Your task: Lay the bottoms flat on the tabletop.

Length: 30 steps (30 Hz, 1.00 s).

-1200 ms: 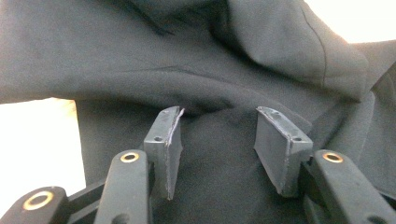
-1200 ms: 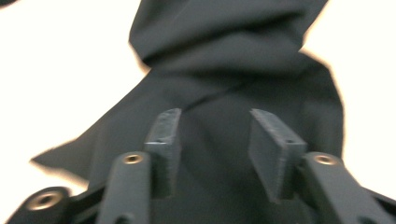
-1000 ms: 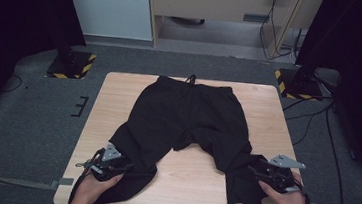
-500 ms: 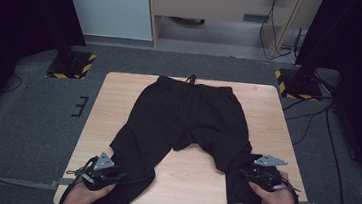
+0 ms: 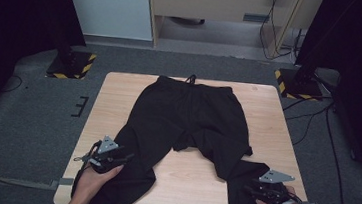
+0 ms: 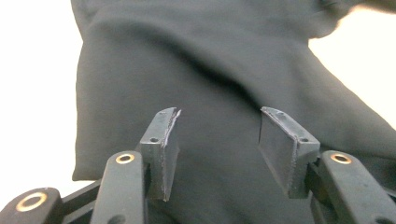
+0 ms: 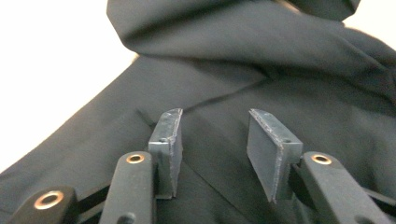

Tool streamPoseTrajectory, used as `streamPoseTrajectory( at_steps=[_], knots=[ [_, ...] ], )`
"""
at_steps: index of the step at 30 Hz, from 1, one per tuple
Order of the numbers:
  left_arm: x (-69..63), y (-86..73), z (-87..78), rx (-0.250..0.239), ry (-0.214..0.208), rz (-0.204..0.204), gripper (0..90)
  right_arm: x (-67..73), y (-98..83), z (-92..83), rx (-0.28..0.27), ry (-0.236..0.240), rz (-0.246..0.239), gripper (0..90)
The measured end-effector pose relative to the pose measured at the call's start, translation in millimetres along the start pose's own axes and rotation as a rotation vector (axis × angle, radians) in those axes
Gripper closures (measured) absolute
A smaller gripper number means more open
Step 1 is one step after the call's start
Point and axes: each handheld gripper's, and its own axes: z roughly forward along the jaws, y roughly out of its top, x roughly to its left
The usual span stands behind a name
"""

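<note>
Item: black trousers point(image 5: 190, 118), flat on the table point(image 5: 268, 115), waistband far, legs splayed toward the person. Soft, light, limp (will sag, slide). Left gripper point(image 5: 122, 155) just opening, right gripper point(image 5: 247, 189) just closing; both spread above cloth, pinching nothing. Grasp at leg hems.

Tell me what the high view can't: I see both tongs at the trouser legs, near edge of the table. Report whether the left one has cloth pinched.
Observer: No. In the left gripper view the left tongs stand open above the black trousers, with a gap between the pads; they have just been opening.
Operator: Now the right one.
Observer: Same. In the right gripper view the right tongs hover open over the cloth; they have just been closing, but nothing is pinched between the pads.
Operator: Describe the cloth ahead of the right one.
Observer: A thick fold lies bunched across the leg just beyond the tips.
</note>
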Motion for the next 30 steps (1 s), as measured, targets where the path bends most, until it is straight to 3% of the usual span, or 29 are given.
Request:
streamPoseTrajectory(
  at_steps=[3, 5, 7, 10, 13, 19, 22, 26, 28, 30],
  knots=[
    [2.7, -3.7, 5.2, 0.04, -0.004, 0.0, 48.7, 6.2, 14.9, -3.1, -0.079, -0.009, -0.021, 49.7],
    [-0.8, -6.6, 5.9, 0.073, -0.001, 0.012, 49.9, 8.7, 28.1, 1.7, -0.102, -0.015, -0.03, 46.0],
    [-5.7, -9.1, 3.2, 0.078, 0.006, 0.043, 50.4, 9.4, 39.5, 11.3, -0.108, -0.011, -0.026, 43.9],
    [-11.6, -14.9, -3.9, 0.083, -0.003, 0.053, 51.7, 12.9, 51.8, 24.9, -0.115, -0.011, -0.025, 41.1],
    [-16.7, -20.3, -12.0, 0.094, -0.035, 0.065, 53.7, 21.1, 59.1, 34.1, -0.108, -0.01, -0.041, 36.8],
    [-27.8, -34.6, -34.3, 0.131, -0.106, 0.06, 56.9, 37.8, 67.8, 46.0, -0.096, -0.009, -0.057, 29.0],
    [-30.7, -36.6, -39.4, 0.149, -0.118, 0.056, 56.3, 41.4, 74.9, 51.4, -0.097, -0.015, -0.061, 30.6],
    [-31.7, -36.3, -40.1, 0.151, -0.118, 0.055, 56.1, 41.4, 85.3, 60.2, -0.081, -0.042, -0.07, 51.6],
    [-31.2, -33.7, -39.5, 0.13, -0.107, 0.051, 53.8, 41.2, 90.4, 63.1, -0.085, -0.038, -0.074, 73.0],
    [-30.4, -28.1, -38.8, 0.086, -0.103, 0.042, 52.3, 40.1, 96.4, 63.1, -0.091, -0.022, -0.059, 85.6]
  ],
)
